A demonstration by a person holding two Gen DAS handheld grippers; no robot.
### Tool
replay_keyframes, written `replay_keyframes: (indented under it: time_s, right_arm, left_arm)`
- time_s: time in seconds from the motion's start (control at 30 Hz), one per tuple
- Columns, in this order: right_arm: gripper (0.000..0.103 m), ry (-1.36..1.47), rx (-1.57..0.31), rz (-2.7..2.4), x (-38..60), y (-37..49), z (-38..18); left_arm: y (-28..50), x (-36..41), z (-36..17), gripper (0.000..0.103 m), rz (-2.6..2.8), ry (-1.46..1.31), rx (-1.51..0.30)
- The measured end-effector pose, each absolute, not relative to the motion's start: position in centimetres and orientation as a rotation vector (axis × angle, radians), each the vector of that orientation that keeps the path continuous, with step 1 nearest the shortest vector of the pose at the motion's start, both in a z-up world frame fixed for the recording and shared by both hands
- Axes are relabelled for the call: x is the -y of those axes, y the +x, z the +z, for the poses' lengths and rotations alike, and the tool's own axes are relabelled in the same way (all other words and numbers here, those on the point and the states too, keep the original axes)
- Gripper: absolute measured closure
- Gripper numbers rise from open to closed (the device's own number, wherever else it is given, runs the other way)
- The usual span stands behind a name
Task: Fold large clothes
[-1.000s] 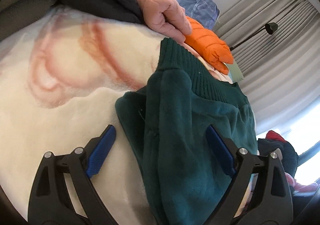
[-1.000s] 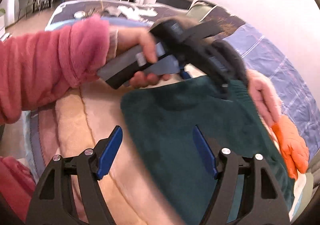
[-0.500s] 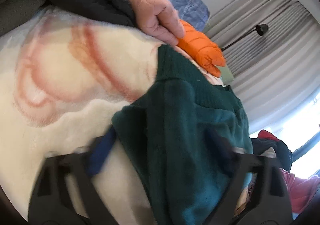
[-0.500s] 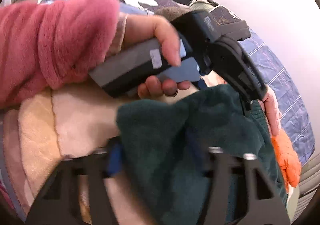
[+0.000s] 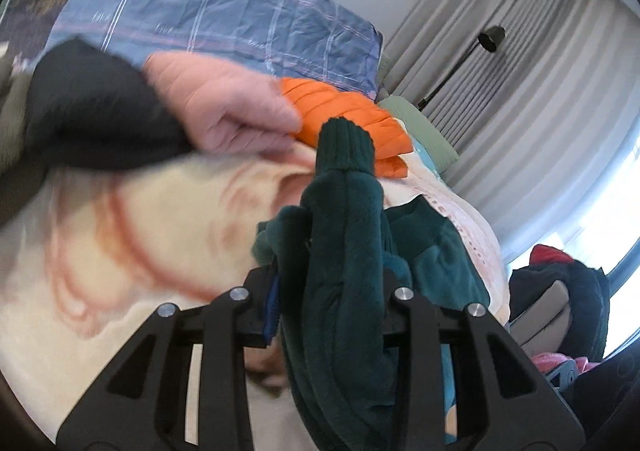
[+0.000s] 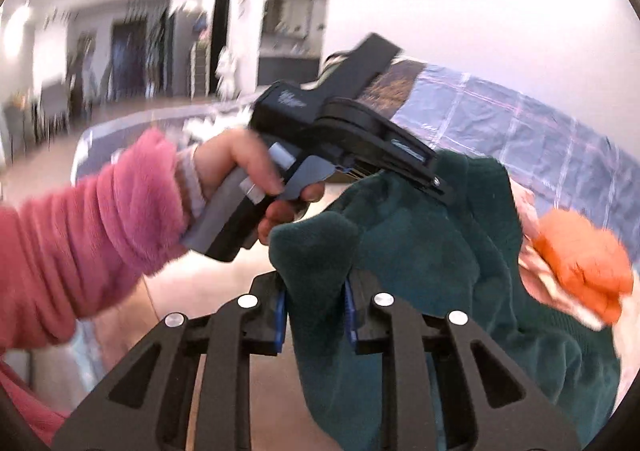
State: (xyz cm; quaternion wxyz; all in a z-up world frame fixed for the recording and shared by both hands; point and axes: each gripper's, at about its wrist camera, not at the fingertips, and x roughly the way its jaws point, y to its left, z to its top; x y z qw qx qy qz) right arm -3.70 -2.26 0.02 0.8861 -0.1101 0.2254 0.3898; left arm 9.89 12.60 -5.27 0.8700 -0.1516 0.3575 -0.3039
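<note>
Both claws, left gripper and right gripper, have just closed onto the green fleece garment; bulky folds between the pads could slip free

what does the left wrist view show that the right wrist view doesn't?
Only the left wrist view: grey curtains, a black floor lamp, a black jacket, and the ribbed cuff of the green garment.

Only the right wrist view: the hand in a pink sleeve holding the left tool, and an open room behind.

Both: the green fleece garment clamped between each tool's blue pads, left tool and right tool, whose jaws have just been closing; the orange puffer jacket; the blue plaid bedding.
</note>
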Motion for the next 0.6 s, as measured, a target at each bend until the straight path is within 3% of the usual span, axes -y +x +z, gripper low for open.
replay_keyframes:
  time_s: [0.37, 0.6]
  right_arm:
    - [0.083, 0.281, -0.412, 0.72, 21.2, -3.1, 3.2]
    - [0.084, 0.546, -0.388, 0.641, 33.7, -3.8, 1.3]
  left_arm:
    - [12.9, 5.0, 4.2, 0.071, -0.459, -0.148, -0.899]
    - [13.9, 17.6, 4.3, 0.07, -0.381, -0.022, -0.935]
